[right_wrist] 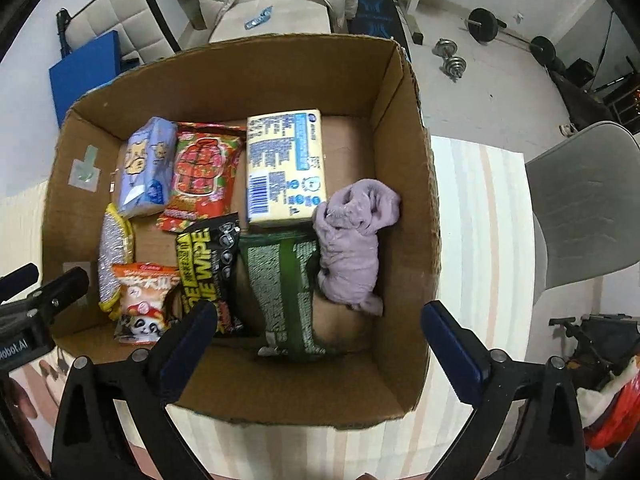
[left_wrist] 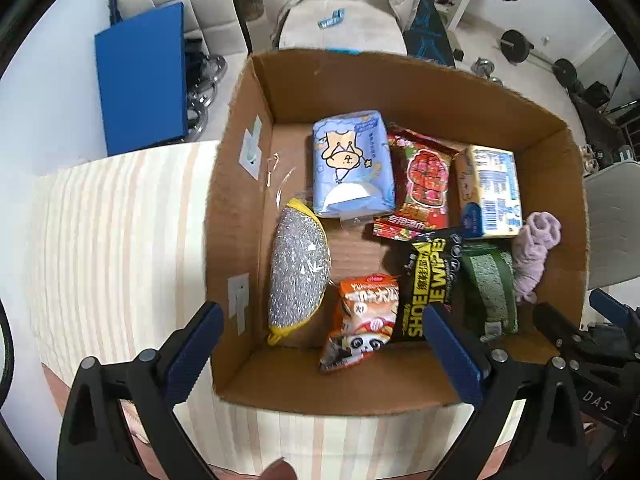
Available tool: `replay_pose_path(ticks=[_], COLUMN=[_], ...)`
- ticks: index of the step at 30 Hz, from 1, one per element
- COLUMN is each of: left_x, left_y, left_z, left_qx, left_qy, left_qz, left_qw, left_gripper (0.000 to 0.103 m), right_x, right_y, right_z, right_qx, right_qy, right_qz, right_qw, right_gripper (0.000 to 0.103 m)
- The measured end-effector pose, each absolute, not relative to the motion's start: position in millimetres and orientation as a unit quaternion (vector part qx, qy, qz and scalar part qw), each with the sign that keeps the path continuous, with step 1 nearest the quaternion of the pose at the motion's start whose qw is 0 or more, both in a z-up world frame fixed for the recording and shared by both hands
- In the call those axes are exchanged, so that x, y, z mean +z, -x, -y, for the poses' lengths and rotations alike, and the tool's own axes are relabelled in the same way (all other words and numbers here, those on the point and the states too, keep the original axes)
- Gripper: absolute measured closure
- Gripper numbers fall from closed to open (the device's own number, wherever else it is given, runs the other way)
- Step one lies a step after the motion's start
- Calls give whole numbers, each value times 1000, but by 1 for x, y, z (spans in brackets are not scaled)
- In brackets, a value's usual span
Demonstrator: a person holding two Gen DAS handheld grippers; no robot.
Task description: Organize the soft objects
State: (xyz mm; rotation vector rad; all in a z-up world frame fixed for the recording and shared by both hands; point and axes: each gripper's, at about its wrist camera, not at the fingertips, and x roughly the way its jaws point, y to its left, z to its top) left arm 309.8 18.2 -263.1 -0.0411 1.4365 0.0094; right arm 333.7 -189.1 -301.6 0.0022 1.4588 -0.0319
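Matt cardboard box; fuzzy, probably fleece cloth.

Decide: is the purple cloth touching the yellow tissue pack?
Touching. The right wrist view shows the purple cloth bunched against the yellow tissue pack, overlapping its near right corner with no gap.

Shoe wipes pack lower end hidden behind right gripper finger; small print perhaps illegible.

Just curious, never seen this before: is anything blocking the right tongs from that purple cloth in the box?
Nothing visible. The right tongs hover open above the box's near edge, and the purple cloth lies uncovered on top.
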Motion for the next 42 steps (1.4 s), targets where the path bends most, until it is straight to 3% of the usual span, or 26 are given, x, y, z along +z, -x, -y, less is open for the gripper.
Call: replay_pose_path(ticks=[26,42], left_x=[-72,-8], left_y=[-114,-36], left_z=[-2,3], left_qx=[14,9], left_qy=[1,9], left_qz=[-498,-459], left_qw=[867,888], left_gripper=[1,1], right_x=[-97,7], right_y=[-128,-12], right_z=[196,200], right_qx=[29,46], right_qy=[-24,-16], right_qz=[-517,-457], right_qw=[855,888], right_gripper=[0,0])
